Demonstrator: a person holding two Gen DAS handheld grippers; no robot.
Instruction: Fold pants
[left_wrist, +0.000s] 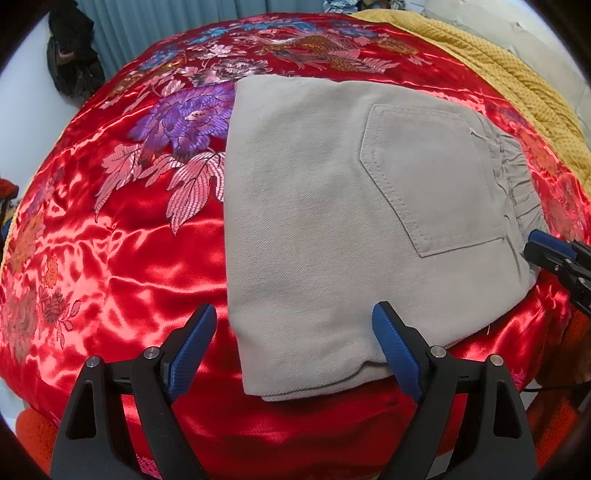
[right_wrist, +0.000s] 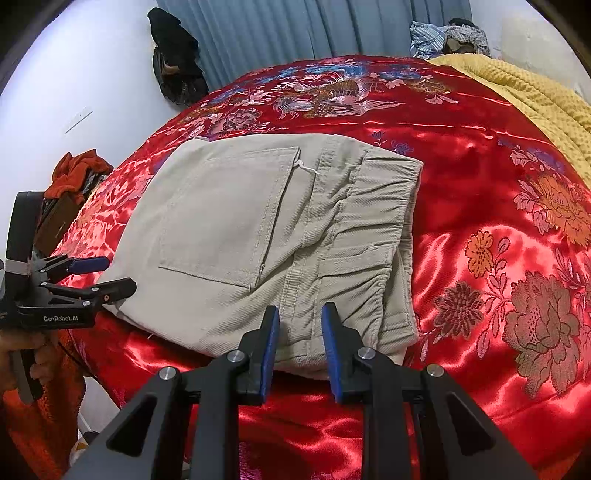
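Pants (left_wrist: 325, 229), beige, folded into compact rectangle, lie on red quilt (left_wrist: 129, 266) near its front edge. Back pocket (left_wrist: 432, 181) faces up; elastic waistband (right_wrist: 373, 221) at right end of fold.

Left gripper (left_wrist: 295, 332) spread wide, nothing pinched; left finger over quilt beside pants' left edge, right finger over pants' front edge.

Right gripper (right_wrist: 297, 332) narrowly parted, at front edge of pants near waistband. Cannot tell if cloth is pinched.

Yellow blanket (right_wrist: 535, 99) along quilt's far right edge.

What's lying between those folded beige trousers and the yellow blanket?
Only bare red satin bedspread separates the pants from the yellow blanket, clearest in the right wrist view.
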